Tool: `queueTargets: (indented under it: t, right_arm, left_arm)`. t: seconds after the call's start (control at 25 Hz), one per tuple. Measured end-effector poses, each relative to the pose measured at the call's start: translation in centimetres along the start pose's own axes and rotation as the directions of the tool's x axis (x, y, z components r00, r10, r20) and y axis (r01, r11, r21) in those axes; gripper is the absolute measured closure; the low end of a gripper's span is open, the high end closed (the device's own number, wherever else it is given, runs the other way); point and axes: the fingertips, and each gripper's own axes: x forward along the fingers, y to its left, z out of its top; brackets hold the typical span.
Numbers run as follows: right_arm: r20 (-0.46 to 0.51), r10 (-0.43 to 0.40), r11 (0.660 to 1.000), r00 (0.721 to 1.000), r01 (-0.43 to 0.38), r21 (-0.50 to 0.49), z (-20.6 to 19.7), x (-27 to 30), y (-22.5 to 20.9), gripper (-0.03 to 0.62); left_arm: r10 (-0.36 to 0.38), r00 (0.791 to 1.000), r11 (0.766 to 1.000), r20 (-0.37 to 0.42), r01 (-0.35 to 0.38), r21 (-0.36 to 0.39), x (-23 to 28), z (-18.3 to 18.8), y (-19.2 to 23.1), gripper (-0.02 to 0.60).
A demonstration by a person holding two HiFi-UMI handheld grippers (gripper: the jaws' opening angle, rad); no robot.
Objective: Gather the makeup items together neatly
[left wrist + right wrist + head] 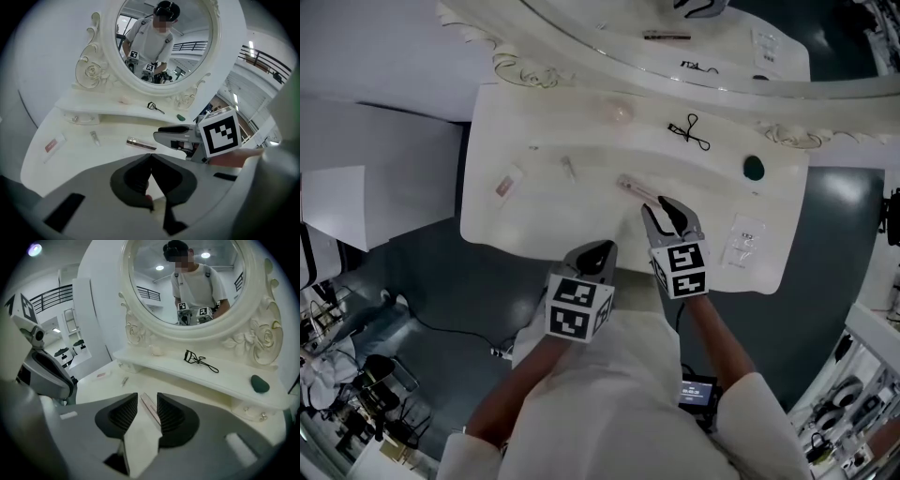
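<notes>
Near the front edge of the vanity table, the right gripper is hovering with its jaws parted. A slim cosmetic tube is lying on the tabletop in the gap, not gripped. Just beside it the left gripper is hovering, jaws together and empty. An eyelash curler is resting on the raised shelf behind.
</notes>
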Motion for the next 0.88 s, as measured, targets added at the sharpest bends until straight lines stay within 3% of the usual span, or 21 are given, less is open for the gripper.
queueTargets:
  t: [0.36, 0.88]
  right_arm:
    - [-0.074, 0.033, 0.996, 0.997, -0.039, -0.075, -0.9, 2.3, -0.3, 0.441]
    - [-0.16, 0.046, 0.977, 0.986, -0.078, -0.2, -3.9, 4.6, -1.9, 0.441]
  left_arm:
    - [0.016, 1.0, 1.0, 0.005, -0.016, -0.018, 0.9, 0.2, 0.7, 0.572]
    - [0.039, 0.999, 0.998, -0.016, -0.039, -0.05, 2.5, -1.1, 1.8, 0.572]
